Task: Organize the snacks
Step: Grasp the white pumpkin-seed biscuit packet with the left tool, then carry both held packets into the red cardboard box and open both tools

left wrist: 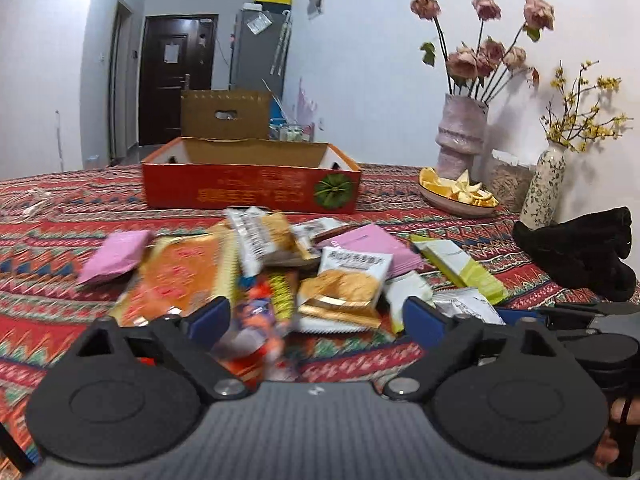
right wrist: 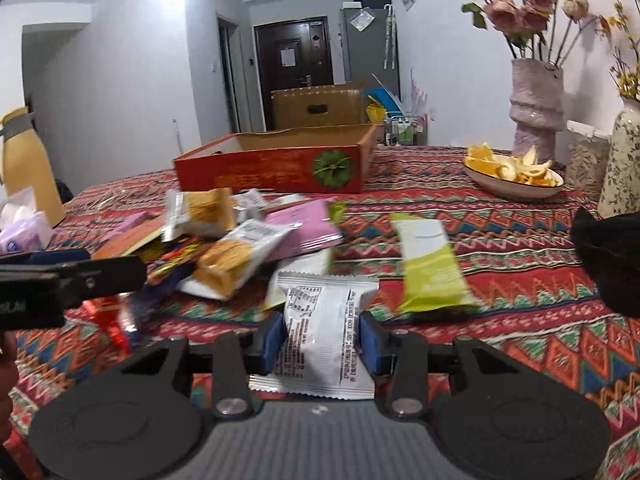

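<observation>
Jaws of right gripper point(right wrist: 321, 338) pinch crinkly white foil packet point(right wrist: 320, 320); left gripper point(left wrist: 316, 316) gapes.

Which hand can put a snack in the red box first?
The right gripper: its pads already press on a silver snack packet. The left gripper is open above the snack pile, holding nothing. The red box lies ahead.

Bright indoor light with upper-left glare, motion-blurred snack packets point(left wrist: 256, 272), and fisheye-curved, dark-cornered edges
</observation>
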Demonstrator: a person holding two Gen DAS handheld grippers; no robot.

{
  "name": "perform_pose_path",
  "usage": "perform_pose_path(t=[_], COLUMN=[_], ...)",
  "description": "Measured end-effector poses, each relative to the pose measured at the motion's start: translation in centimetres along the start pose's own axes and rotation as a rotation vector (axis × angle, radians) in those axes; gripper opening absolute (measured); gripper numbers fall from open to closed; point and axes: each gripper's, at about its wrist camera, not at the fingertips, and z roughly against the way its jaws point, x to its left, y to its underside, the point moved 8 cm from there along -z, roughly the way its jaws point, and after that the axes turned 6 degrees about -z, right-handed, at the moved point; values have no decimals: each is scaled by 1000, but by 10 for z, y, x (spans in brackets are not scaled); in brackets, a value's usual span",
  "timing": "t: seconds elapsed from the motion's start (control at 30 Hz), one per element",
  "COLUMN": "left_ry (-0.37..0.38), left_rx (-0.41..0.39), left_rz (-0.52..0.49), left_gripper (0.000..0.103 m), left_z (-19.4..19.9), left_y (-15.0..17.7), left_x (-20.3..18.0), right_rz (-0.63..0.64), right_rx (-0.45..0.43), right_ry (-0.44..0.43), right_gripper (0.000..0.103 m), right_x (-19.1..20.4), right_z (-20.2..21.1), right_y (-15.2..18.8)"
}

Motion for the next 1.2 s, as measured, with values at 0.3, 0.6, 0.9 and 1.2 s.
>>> perform_pose_path(t=[0.3,0.6,0.9,1.2], left_ry=[19,32,38,-59], left_rx=[112,181,93,47], left_rz=[-41,111,89,35], left_gripper=[68,45,43,43], left_z=[-73,-95,-49,11], left_y=[-15,-8,-26,-34], left_x=[-30,-13,-15,37], right_rz=[-33,-61,-57,-2], right_rx=[14,23,-9,-90], right_ry=[-36,-52,-44,-41], right_gripper=[40,40,40,40], right_x=[-35,-55,-48,-34], right_z=[-18,-23,-9,22], right_y=[-13,-17,-18,-32])
